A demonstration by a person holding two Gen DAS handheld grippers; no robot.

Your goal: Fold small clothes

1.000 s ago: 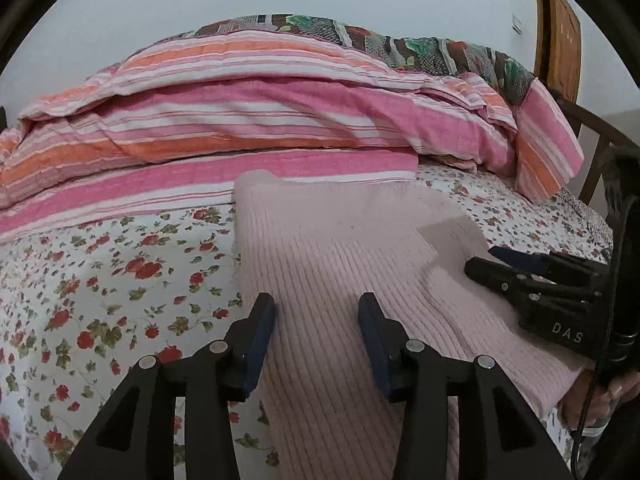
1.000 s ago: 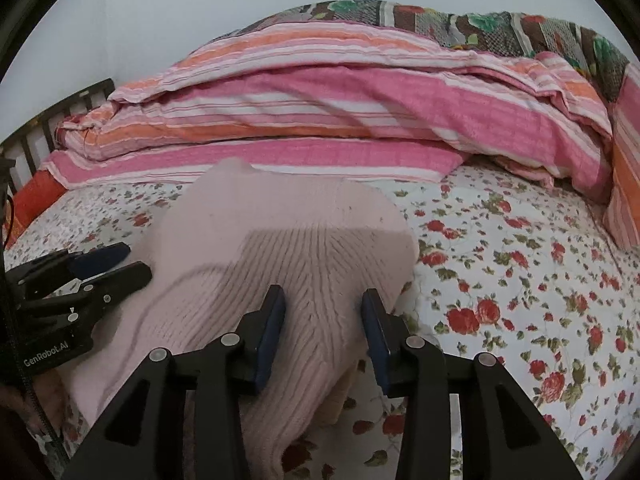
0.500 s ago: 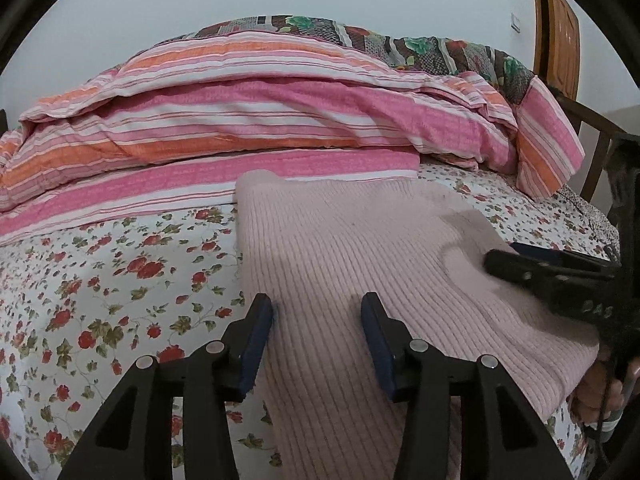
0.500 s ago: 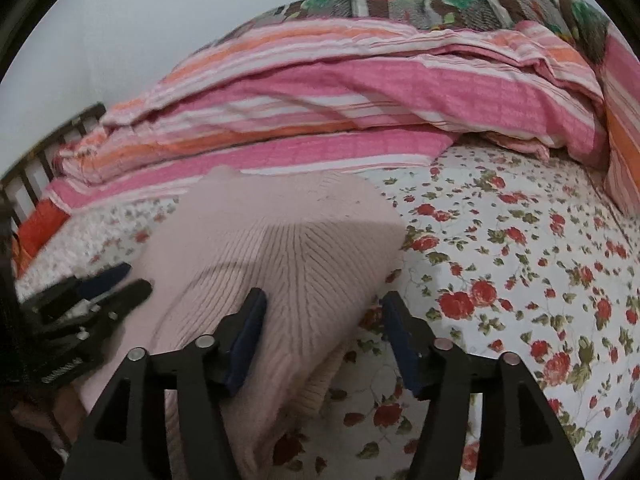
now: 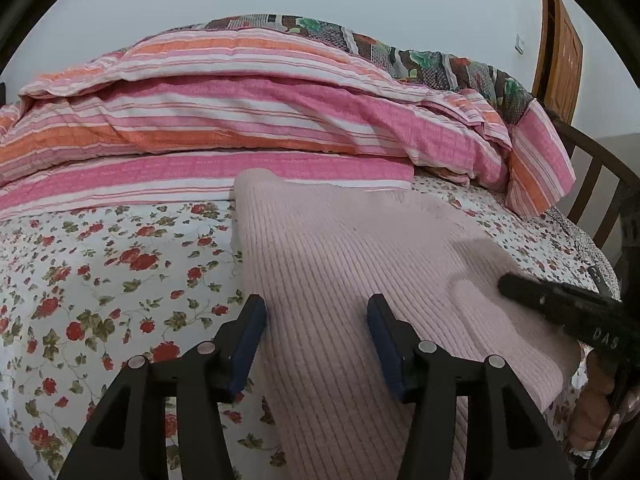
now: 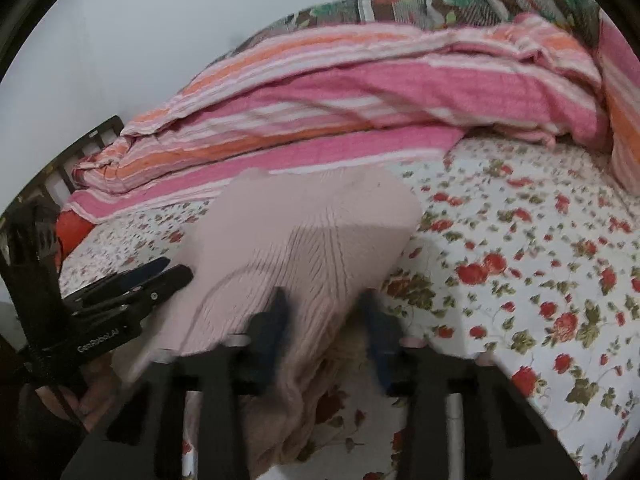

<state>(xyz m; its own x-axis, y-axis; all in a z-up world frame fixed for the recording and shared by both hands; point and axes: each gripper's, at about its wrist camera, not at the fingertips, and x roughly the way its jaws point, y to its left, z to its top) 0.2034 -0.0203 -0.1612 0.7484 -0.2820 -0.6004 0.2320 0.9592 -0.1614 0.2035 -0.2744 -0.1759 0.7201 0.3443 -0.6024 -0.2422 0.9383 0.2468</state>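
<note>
Left wrist view shows the brown wooden door (image 5: 560, 52) and the crisp ribbing of the pale pink ribbed knit garment (image 5: 360, 264) lying folded on the white rose-print bedsheet (image 5: 100, 264) before the pink-and-orange striped quilt (image 5: 240, 120), while the right wrist view, blurred, alone shows the garment's right edge. The left gripper (image 5: 316, 332) is spread wide over the cloth's left edge, gripping nothing; the right gripper (image 6: 324, 316) is likewise parted, straddling the garment's near corner. Since a second ago the right gripper has swung rightward and widened slightly; the left has barely shifted.
</note>
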